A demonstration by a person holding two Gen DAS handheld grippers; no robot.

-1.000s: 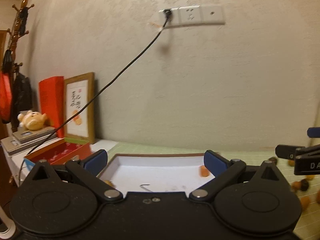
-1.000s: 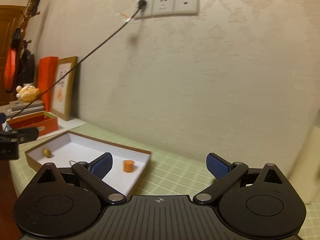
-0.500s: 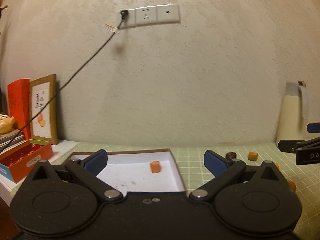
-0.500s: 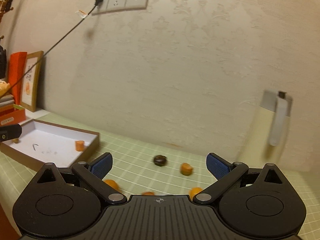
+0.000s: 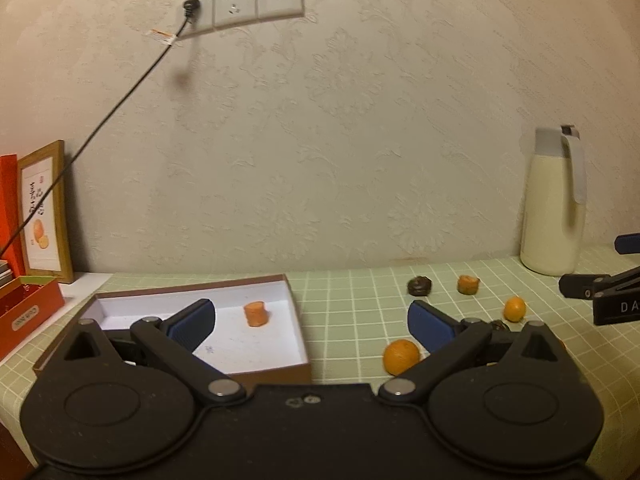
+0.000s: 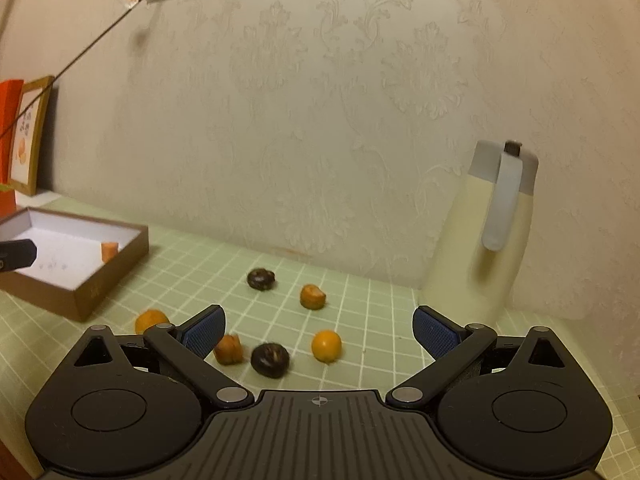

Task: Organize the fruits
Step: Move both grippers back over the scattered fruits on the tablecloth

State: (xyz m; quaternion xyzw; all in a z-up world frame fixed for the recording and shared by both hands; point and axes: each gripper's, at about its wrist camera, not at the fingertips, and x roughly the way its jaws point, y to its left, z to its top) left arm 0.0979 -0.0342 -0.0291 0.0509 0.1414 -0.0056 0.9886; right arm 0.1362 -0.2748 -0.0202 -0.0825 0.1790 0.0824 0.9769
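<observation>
A shallow brown box [image 5: 298, 370] [image 6: 120, 264] with a white floor holds one orange chunk [image 5: 255, 313] [image 6: 109, 250]. Loose on the green checked cloth lie several small fruits: two dark round ones [image 6: 261, 279] [image 6: 270, 360], orange balls [image 6: 327, 345] [image 6: 150, 320] [image 5: 401, 356] [image 5: 514, 309], and orange-brown pieces [image 6: 312, 296] [image 6: 228, 349] [image 5: 468, 284]. My left gripper [image 5: 312, 322] hangs open over the box's right edge, holding nothing. My right gripper [image 6: 320, 330] is open above the scattered fruit, also with nothing in it.
A cream thermos jug [image 6: 480, 240] [image 5: 554, 204] stands against the wall at the right. A framed picture [image 5: 42, 216] and red boxes [image 5: 24, 308] sit left of the brown box. A black cable [image 5: 100, 128] slants down from the wall socket [image 5: 240, 4].
Both views have swung to the right: the brown box slid leftwards in frame, and the loose fruits and the jug came into sight. Both grippers stayed open.
</observation>
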